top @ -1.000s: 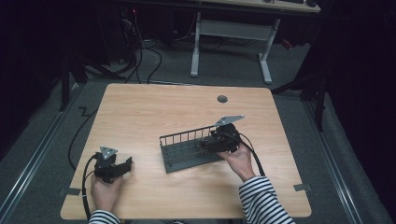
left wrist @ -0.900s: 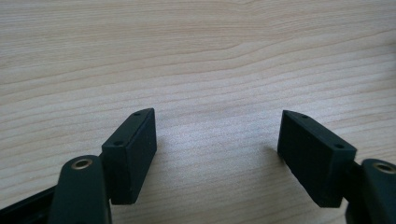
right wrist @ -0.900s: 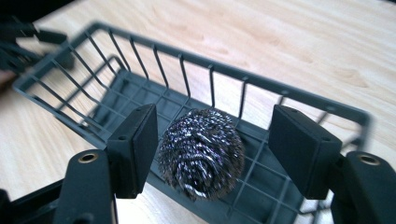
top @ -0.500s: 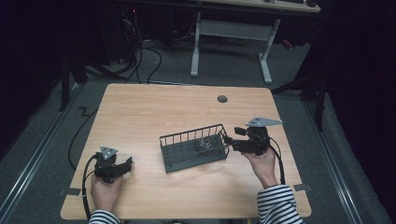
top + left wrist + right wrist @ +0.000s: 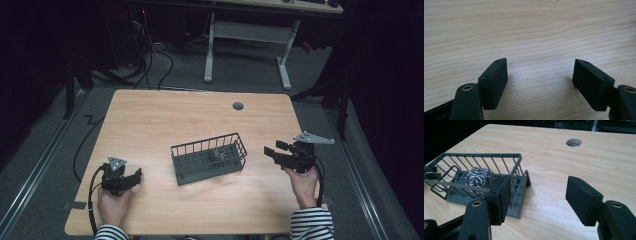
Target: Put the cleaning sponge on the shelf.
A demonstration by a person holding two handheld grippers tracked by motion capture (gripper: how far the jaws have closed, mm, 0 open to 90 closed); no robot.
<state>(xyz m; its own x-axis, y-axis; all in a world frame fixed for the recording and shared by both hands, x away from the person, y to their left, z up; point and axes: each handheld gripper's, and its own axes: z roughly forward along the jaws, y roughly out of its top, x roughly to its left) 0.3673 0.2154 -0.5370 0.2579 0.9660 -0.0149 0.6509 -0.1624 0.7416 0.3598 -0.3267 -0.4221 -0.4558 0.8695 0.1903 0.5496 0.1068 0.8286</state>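
- Steel scouring pad [image 5: 479, 180] lies inside the grey wire basket [image 5: 207, 157], mid-tabletop [image 5: 165, 120].
- Right tongs [image 5: 272, 152] gape wide, empty, just beside the basket.
- Left tongs [image 5: 136, 176] gape wide, empty, well apart.

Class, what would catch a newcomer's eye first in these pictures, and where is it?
A shiny steel wool scourer lies inside a dark wire basket at the middle of the wooden table. The right gripper hovers open beside the basket; the left gripper rests open near the front left corner.
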